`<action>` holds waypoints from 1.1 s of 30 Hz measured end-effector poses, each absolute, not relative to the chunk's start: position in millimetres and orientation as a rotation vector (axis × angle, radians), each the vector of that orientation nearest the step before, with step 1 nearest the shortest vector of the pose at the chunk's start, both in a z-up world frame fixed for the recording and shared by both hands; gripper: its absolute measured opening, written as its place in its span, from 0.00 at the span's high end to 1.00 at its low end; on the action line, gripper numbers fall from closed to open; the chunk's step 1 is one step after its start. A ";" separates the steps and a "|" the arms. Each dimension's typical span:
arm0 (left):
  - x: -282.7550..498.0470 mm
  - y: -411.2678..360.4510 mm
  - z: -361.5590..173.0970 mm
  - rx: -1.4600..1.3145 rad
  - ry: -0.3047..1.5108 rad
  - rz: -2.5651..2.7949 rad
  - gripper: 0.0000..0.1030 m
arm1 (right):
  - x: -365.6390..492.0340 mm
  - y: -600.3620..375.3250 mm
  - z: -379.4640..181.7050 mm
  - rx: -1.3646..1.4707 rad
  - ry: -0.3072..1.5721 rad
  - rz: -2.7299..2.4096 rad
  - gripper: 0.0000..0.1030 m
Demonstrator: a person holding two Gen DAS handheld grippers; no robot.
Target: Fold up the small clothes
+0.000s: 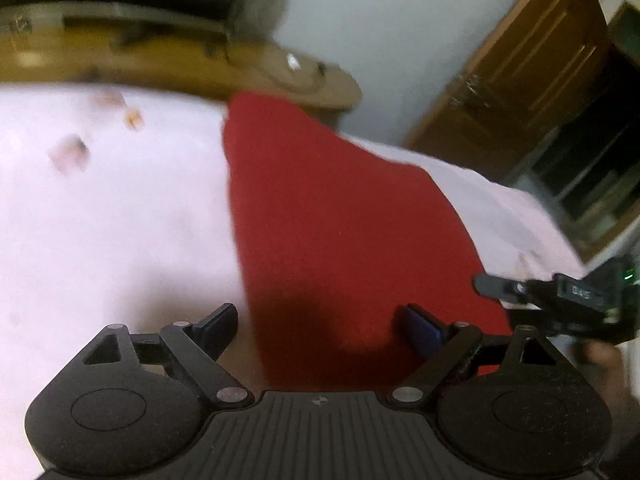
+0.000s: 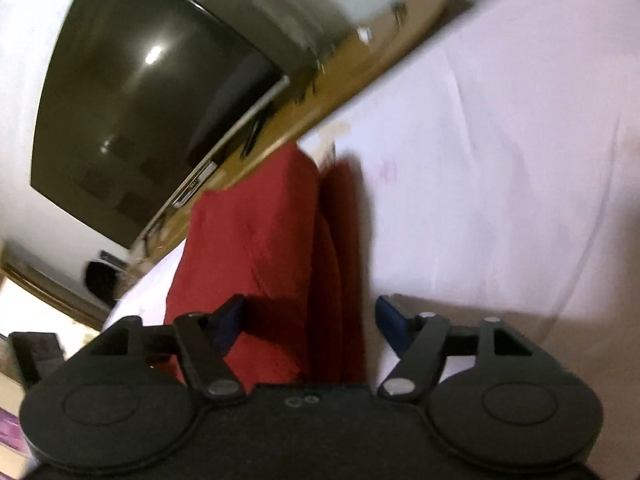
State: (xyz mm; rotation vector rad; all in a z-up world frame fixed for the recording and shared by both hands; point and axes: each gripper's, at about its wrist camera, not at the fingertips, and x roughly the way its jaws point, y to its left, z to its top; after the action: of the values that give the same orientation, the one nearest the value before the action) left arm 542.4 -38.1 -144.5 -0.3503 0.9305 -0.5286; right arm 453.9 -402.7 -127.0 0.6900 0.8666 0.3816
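A small red garment (image 1: 340, 216) lies on a pale pink sheet (image 1: 120, 220). My left gripper (image 1: 320, 320) is open, its blue pads spread over the near end of the cloth, holding nothing. In the right wrist view the same red garment (image 2: 260, 248) appears folded over, with a second layer beside it. My right gripper (image 2: 310, 320) is open just above its near edge and holds nothing. The right gripper also shows at the right edge of the left wrist view (image 1: 560, 296). Both views are blurred.
A wooden shelf (image 1: 160, 64) runs along the far edge of the sheet, with a dark TV screen (image 2: 140, 100) above it. A brown wooden door (image 1: 520, 72) stands at the right. Small printed patches (image 1: 72, 152) mark the sheet.
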 end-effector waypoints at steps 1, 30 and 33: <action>546.1 -36.6 -149.9 -0.375 0.938 -0.552 0.13 | 457.6 -404.3 -129.0 0.705 0.850 0.395 0.28; 534.8 -15.7 -121.5 -0.417 0.805 -0.643 0.55 | 446.1 -362.3 -100.3 0.607 0.793 0.494 0.61; 514.4 17.0 -98.6 -0.415 0.775 -0.623 0.55 | 438.0 -337.2 -83.1 0.580 0.778 0.538 0.61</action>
State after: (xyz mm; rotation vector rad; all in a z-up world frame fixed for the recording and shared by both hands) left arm 514.4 17.0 -98.6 -0.4146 0.7752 -0.6228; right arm 438.0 -337.2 -83.1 0.5800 0.7779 0.5384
